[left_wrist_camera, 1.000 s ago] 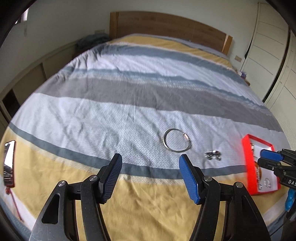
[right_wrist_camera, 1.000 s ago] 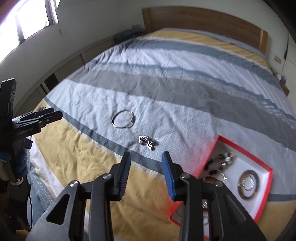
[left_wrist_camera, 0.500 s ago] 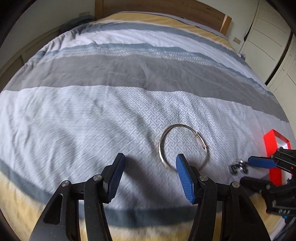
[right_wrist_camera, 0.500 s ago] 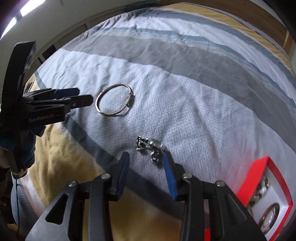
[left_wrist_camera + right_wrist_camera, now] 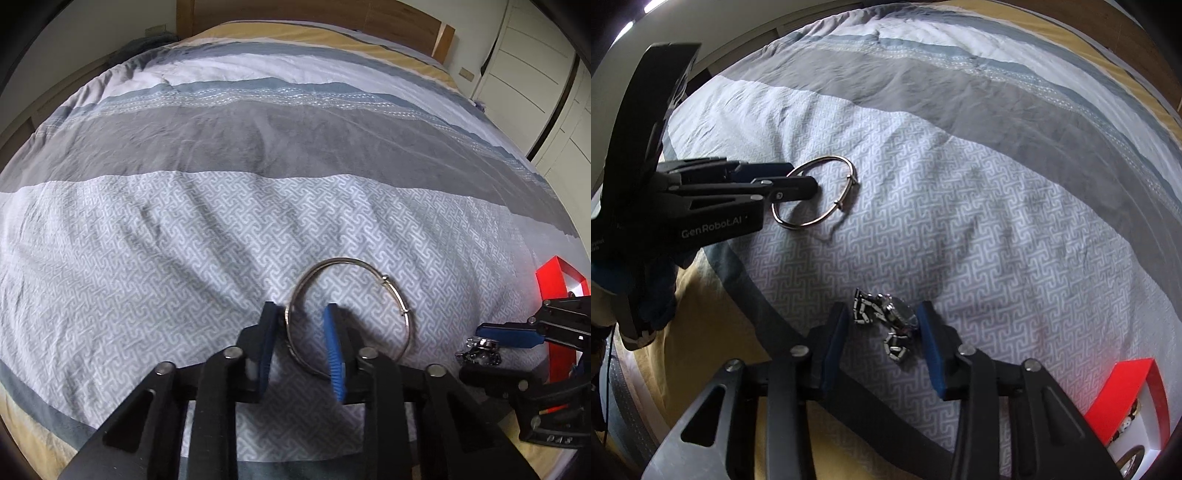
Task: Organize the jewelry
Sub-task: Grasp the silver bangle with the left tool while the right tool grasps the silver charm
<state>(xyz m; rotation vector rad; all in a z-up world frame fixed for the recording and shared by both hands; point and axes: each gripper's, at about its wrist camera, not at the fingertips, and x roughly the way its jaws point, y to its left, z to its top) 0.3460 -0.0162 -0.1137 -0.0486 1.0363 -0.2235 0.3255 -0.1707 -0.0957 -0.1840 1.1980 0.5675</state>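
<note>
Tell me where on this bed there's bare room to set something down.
The bedspread is bare from the bangle back to the headboard, and leftward. It's crowded near you: left gripper straddles the bangle's rim, right gripper brackets the watch, and the red box sits at the right.

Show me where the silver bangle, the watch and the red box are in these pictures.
silver bangle (image 5: 391,299): left wrist view, on its upper right rim.
watch (image 5: 899,315): right wrist view, on its case.
red box (image 5: 1123,391): right wrist view, on its red outer wall.
</note>
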